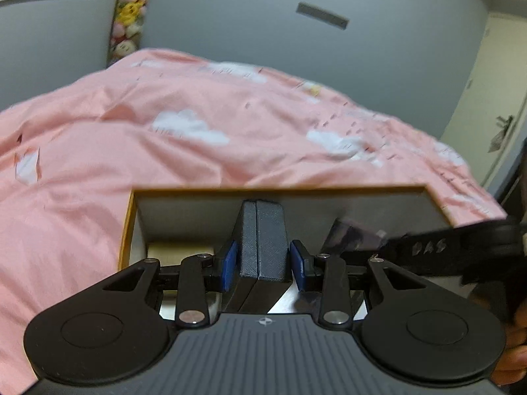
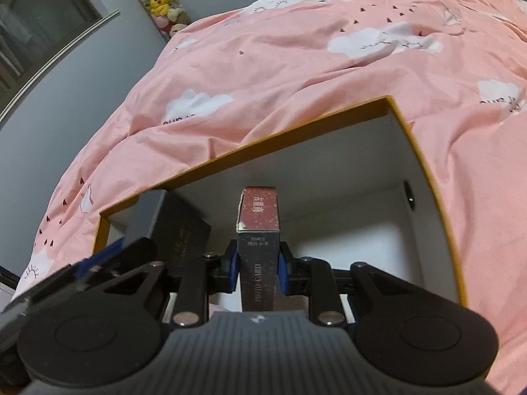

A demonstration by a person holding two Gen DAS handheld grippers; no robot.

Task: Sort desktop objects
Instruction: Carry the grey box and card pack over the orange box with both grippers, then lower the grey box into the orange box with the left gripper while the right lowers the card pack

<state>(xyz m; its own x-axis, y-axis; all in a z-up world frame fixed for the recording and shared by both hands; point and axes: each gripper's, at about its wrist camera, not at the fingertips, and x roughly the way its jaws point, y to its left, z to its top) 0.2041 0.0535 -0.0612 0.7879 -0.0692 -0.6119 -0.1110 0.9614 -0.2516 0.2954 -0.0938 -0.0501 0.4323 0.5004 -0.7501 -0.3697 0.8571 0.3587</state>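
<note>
An open box with an orange rim and a white inside lies on a pink duvet. My left gripper is shut on a dark grey textured case, held upright over the box's left part. The same case shows at the left in the right wrist view. My right gripper is shut on a narrow maroon-and-grey card box marked PHOTO CARD, held above the box's middle. The right gripper's arm crosses the left wrist view at the right, blurred.
The pink duvet with white clouds surrounds the box. A column of plush toys stands by the grey wall. A pale flat item lies inside the box at the left. A door is at the far right.
</note>
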